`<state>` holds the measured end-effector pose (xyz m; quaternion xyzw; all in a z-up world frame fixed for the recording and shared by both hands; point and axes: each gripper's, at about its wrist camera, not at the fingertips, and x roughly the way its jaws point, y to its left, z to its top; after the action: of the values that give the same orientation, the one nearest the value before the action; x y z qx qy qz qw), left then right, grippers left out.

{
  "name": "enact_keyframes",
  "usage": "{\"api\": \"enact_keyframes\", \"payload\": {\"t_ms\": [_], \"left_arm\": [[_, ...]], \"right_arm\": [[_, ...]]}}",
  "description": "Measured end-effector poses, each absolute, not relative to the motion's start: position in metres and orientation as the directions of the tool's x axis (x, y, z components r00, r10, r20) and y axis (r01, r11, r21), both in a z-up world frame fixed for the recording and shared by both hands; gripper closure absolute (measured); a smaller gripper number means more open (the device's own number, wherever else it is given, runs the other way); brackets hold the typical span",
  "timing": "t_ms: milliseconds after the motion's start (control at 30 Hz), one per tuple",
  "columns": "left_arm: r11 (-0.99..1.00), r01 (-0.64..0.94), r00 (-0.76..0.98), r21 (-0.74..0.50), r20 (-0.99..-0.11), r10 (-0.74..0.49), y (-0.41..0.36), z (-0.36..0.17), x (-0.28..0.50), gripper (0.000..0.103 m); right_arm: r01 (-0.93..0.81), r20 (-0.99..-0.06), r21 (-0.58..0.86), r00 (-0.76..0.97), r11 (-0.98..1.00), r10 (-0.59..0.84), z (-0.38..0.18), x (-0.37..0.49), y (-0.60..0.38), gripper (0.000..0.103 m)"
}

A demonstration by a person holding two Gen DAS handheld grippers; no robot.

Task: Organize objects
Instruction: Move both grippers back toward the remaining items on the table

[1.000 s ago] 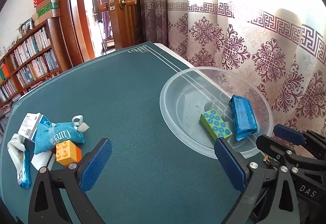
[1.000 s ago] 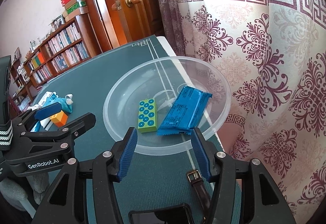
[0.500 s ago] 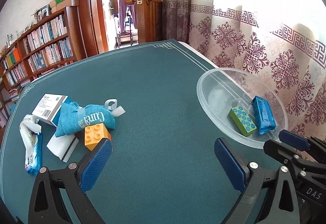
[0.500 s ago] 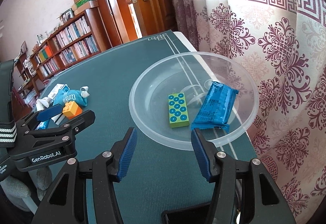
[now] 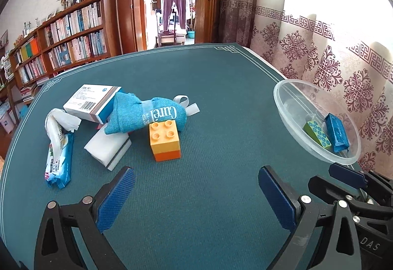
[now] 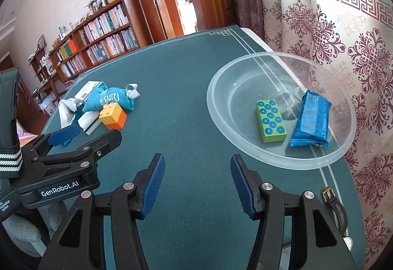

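Note:
A clear plastic bowl [image 6: 245, 137] at the table's right edge holds a green dotted brick [image 6: 271, 121] and a blue packet [image 6: 312, 120]; the bowl also shows in the left wrist view [image 5: 292, 132]. A pile lies on the left: an orange brick [image 5: 165, 139], a teal "Curel" pouch [image 5: 147, 116], a white box [image 5: 92, 101], a white sponge [image 5: 108, 146] and a wipes packet [image 5: 59, 159]. My left gripper [image 5: 196, 196] is open and empty, just short of the orange brick. My right gripper [image 6: 196, 184] is open and empty, left of the bowl.
The green table mat [image 5: 208, 88] ends at a patterned curtain [image 6: 331, 24] on the right. A bookshelf [image 5: 61, 39] and an open door stand behind. A watch strap [image 6: 334, 206] lies by the right gripper.
Both grippers have swung left, away from the bowl. The pile with the orange brick now sits in front of my left gripper. Both stay open.

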<state>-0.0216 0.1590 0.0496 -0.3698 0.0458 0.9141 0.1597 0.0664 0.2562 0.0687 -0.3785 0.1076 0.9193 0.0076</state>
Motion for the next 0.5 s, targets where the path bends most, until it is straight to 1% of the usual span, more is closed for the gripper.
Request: {"api": "enact_keyframes", "payload": {"t_ms": [500], "left_arm": [[-0.989,-0.129,-0.685,-0.075,-0.715,0.144,0.073,0.035,-0.029,0.001]], "right_arm": [[-0.018,-0.734,0.192,-0.666,-0.981,-0.131,0.049,0.052,0.213,0.046]]}}
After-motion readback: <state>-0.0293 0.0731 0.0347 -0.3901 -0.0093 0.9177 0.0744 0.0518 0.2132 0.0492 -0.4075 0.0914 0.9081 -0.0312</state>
